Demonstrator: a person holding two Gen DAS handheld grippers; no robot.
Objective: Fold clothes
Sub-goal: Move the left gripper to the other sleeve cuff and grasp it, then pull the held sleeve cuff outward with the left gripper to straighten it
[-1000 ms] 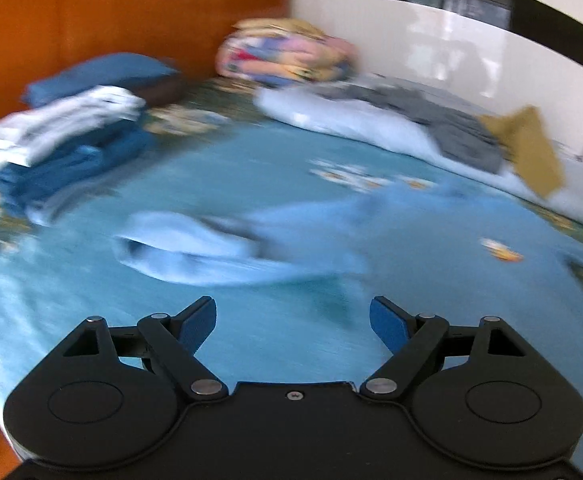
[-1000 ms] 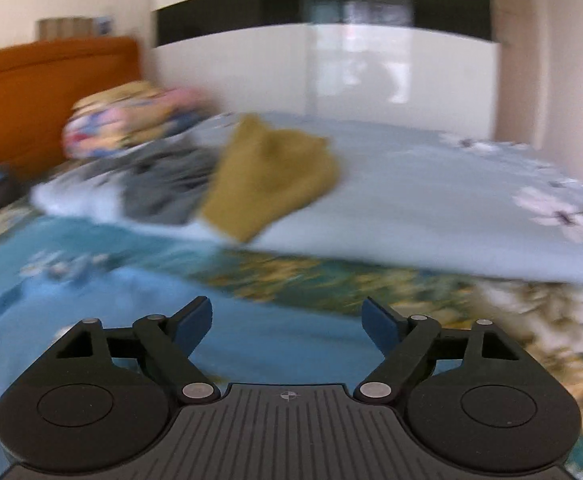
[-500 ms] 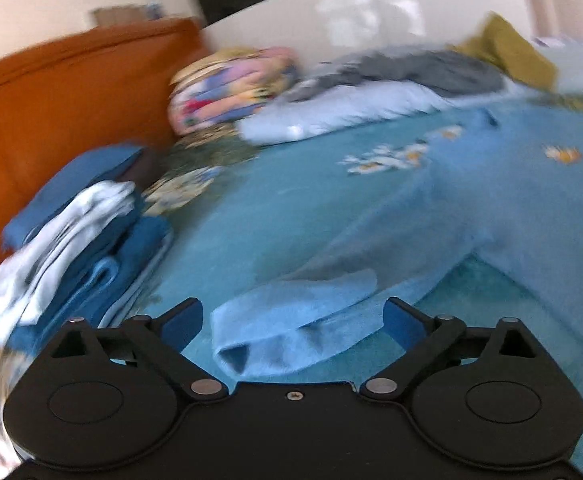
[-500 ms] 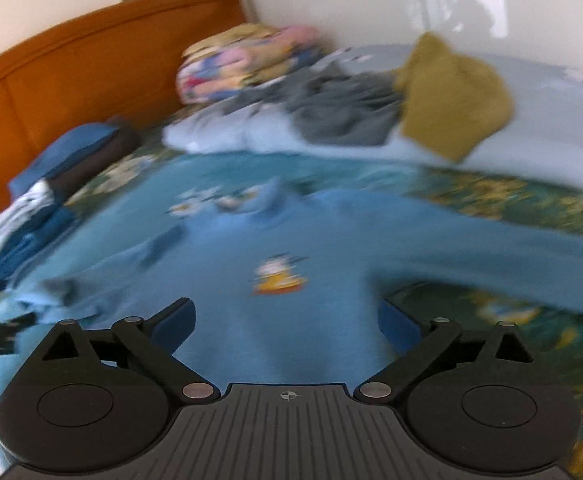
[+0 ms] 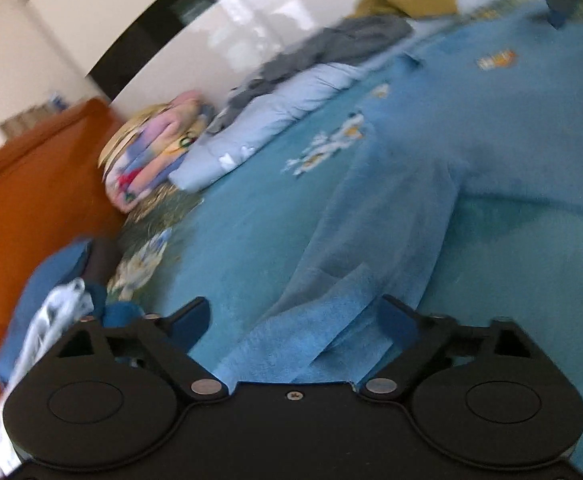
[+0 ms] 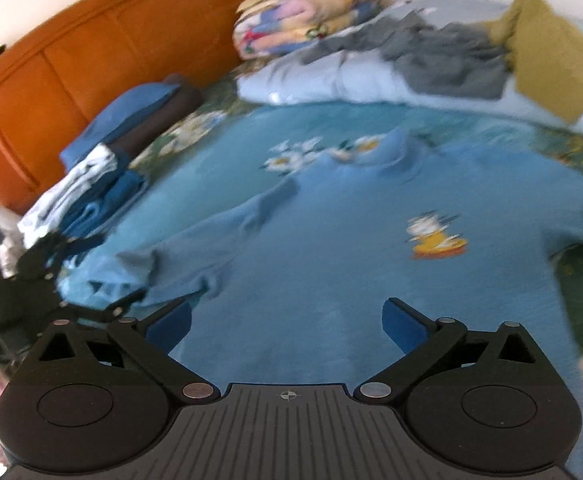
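Note:
A light blue sweater (image 6: 343,240) with a small cartoon patch (image 6: 437,238) lies spread flat on the blue bedspread (image 6: 235,152). Its sleeve (image 5: 371,248) runs toward my left gripper (image 5: 295,320), which is open with the cuff (image 5: 303,344) lying between its fingers. In the right wrist view, my right gripper (image 6: 287,322) hangs open over the sweater's lower body, holding nothing. The left gripper (image 6: 47,268) shows there at the sleeve's cuff end, at the far left.
A stack of folded clothes (image 6: 91,188) sits by the orange headboard (image 6: 91,56). Farther back lie a rolled floral quilt (image 6: 299,20), a pale blue duvet (image 6: 331,80), a grey garment (image 6: 443,56) and a mustard garment (image 6: 551,60).
My left gripper has moved in onto the sleeve cuff, which now lies between its fingers. My right gripper has swung from the far bed down over the sweater's body.

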